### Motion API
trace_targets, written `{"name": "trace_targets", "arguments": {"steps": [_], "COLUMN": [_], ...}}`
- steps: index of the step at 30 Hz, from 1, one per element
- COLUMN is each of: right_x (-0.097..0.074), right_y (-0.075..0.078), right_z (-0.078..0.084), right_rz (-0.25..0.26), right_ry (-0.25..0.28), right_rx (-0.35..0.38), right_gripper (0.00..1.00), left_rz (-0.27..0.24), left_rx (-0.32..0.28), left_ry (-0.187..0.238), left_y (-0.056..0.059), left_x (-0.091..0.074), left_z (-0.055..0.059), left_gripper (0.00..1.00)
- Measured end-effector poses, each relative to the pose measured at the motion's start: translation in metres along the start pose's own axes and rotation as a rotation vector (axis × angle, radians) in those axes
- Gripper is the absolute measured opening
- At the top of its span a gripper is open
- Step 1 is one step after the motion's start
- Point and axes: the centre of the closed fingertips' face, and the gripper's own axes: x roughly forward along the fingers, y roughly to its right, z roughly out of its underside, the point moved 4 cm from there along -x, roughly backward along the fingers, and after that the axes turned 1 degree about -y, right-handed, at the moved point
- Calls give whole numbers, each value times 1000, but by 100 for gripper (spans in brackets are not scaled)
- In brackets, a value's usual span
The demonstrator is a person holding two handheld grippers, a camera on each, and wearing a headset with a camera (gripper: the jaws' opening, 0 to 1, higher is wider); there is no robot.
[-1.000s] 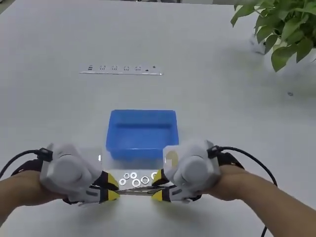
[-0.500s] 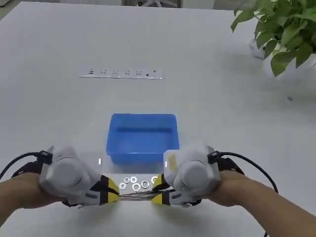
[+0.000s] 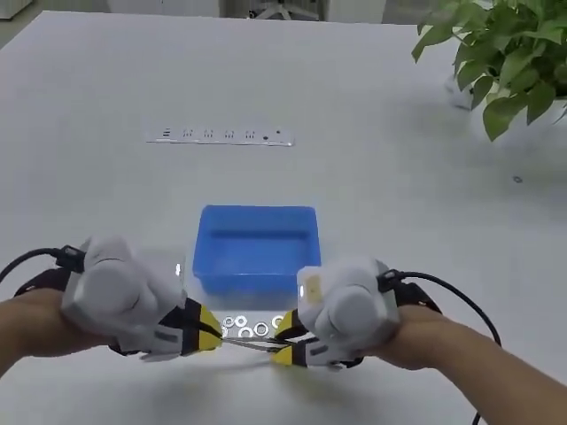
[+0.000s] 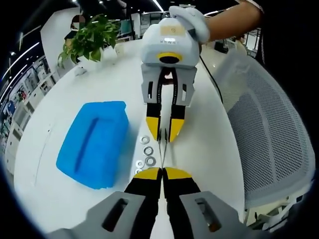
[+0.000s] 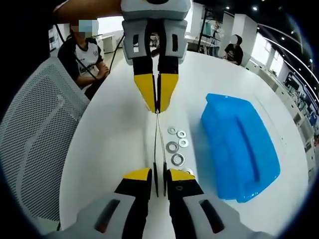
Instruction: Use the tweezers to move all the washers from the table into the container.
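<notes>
Thin metal tweezers [image 3: 250,343] span the gap between my two grippers near the table's front edge. My left gripper [image 3: 211,331] is shut on one end of them, and my right gripper [image 3: 283,343] is shut on the other. Seen from the left gripper [image 4: 162,174], the tweezers [image 4: 161,152] run straight ahead to the right gripper's yellow fingertips [image 4: 175,128]. Seen from the right gripper [image 5: 158,175], the tweezers [image 5: 158,142] narrow toward the left gripper's fingertips [image 5: 167,94]. Several steel washers [image 3: 244,326] [image 4: 148,151] [image 5: 172,147] lie on the table beside the tweezers. Just behind them stands the blue container [image 3: 257,243] [image 4: 94,142] [image 5: 241,144].
A white power strip [image 3: 217,135] lies farther back on the white table. A potted plant [image 3: 496,53] stands at the far right corner. A mesh chair [image 4: 259,124] [image 5: 35,139] is at the table's near edge, and people sit beyond it.
The left gripper has risen a little, so the tweezers now slant with their left end higher. The right gripper has stayed where it was. The head camera has tipped slightly.
</notes>
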Motion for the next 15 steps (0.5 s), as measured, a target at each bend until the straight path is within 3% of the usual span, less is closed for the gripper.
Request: {"name": "trace_targets", "arguments": {"steps": [6,15], "right_x": [-2,-7], "right_y": [-1,3], "right_z": [0,-6], "right_rz": [10,47], "right_ry": [5,36], "right_rx": [3,7], "right_gripper": [14,12], "left_rz": [-1,-6], "left_rx": [16,61], "left_ry": [25,48], "left_y": [0,-2], "left_x": [-6,-16], "left_z": [-18,-36], "left_gripper": [6,6]}}
